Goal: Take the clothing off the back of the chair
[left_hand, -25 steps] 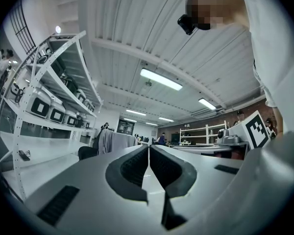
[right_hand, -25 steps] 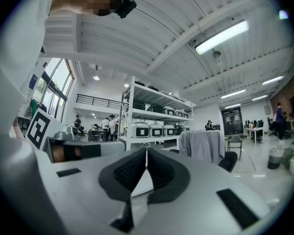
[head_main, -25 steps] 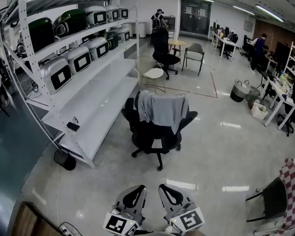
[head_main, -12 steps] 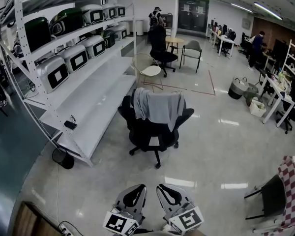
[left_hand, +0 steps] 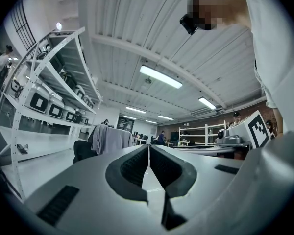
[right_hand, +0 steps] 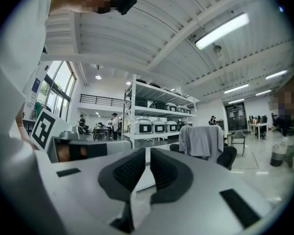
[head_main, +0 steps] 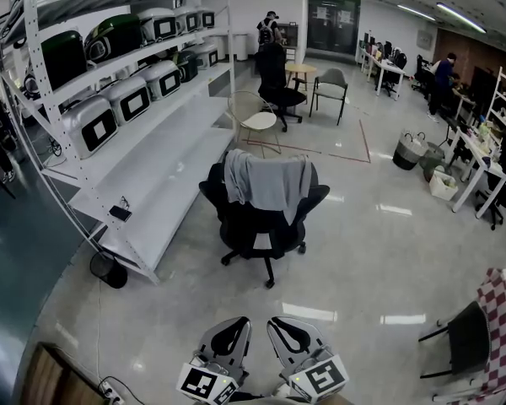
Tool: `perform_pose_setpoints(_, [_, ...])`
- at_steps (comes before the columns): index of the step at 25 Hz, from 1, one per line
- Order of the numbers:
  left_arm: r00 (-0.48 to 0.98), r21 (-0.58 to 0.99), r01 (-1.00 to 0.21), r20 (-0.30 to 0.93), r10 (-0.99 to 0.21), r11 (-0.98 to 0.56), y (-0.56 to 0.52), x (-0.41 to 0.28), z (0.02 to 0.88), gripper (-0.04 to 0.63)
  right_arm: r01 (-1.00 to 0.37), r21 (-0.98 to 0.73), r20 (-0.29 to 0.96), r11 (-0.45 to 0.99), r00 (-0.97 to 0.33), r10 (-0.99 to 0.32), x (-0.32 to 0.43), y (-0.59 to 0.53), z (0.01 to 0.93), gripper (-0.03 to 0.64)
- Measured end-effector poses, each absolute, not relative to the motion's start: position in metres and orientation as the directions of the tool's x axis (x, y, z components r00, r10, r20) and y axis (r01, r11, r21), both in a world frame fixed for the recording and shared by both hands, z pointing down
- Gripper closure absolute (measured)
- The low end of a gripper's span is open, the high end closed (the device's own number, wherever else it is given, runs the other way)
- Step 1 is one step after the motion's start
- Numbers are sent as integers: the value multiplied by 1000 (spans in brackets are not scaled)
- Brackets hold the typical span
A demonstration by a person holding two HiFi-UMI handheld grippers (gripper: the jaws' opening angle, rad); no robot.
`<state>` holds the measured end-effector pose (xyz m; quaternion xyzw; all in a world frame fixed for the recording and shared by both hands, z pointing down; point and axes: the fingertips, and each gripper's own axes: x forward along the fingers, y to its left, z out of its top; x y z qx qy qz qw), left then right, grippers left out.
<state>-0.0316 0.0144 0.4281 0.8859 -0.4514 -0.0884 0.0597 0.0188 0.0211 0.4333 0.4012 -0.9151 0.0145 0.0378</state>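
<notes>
Since the earlier frame the chair and draped clothing had shifted slightly left; left gripper and right gripper, both closed and empty, would likely need opening before nearing its top edge.

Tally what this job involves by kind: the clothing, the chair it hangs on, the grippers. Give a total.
Grey garment, draped over the chair's back: 1
Black office chair: 1
Grippers: 2, the left gripper and the right gripper, both shut and empty
Total: 4
</notes>
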Motion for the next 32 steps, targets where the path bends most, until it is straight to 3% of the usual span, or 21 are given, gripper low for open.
perform_pose_setpoints(18, [527, 209, -820, -85, -845, -533, 33, 31, 443, 578, -677, -8, 94, 736, -733, -673, 74, 41, 448, 597])
perform_pose_setpoints(32, [535, 221, -816, -64, -843, -534, -2, 17, 453, 578, -700, -30, 71, 713, -713, -697, 65, 9, 450, 597])
